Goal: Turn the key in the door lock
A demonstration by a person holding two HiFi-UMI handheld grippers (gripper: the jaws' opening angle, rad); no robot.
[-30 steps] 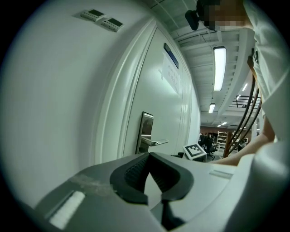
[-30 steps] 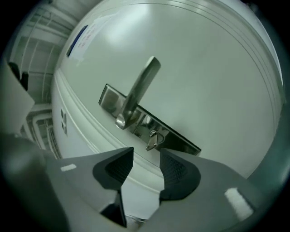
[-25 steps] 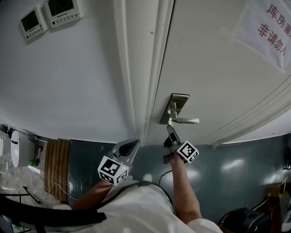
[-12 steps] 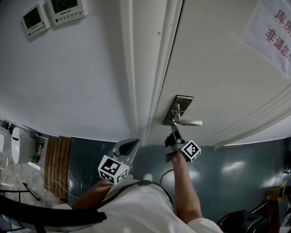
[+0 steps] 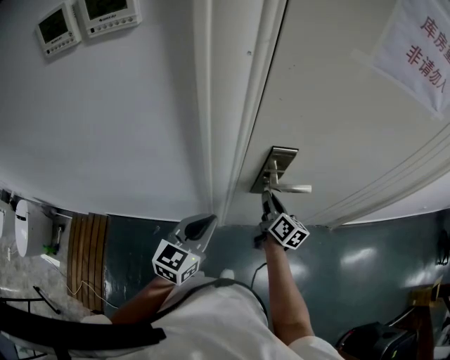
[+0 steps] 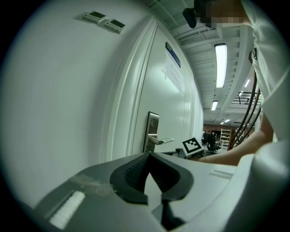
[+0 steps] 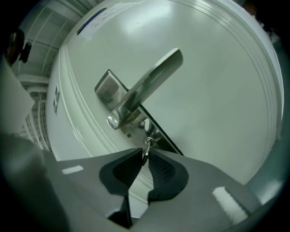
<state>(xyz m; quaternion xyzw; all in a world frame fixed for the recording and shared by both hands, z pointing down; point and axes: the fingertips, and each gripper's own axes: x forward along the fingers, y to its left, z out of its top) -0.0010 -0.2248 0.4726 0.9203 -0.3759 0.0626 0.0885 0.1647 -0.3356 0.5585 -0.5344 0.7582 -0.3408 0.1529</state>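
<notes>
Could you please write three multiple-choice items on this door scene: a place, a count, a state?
1. The key sits: A. under the lever handle B. on the floor C. above the handle
2. Control panels on the wall: A. one B. two C. four
3. The right hand-held gripper is: A. wide open B. shut on the handle C. shut on the key
Answers: 1 A, it hangs below the handle; 2 B, two sit side by side; 3 C, its jaws have just been closing and pinch the key.
</notes>
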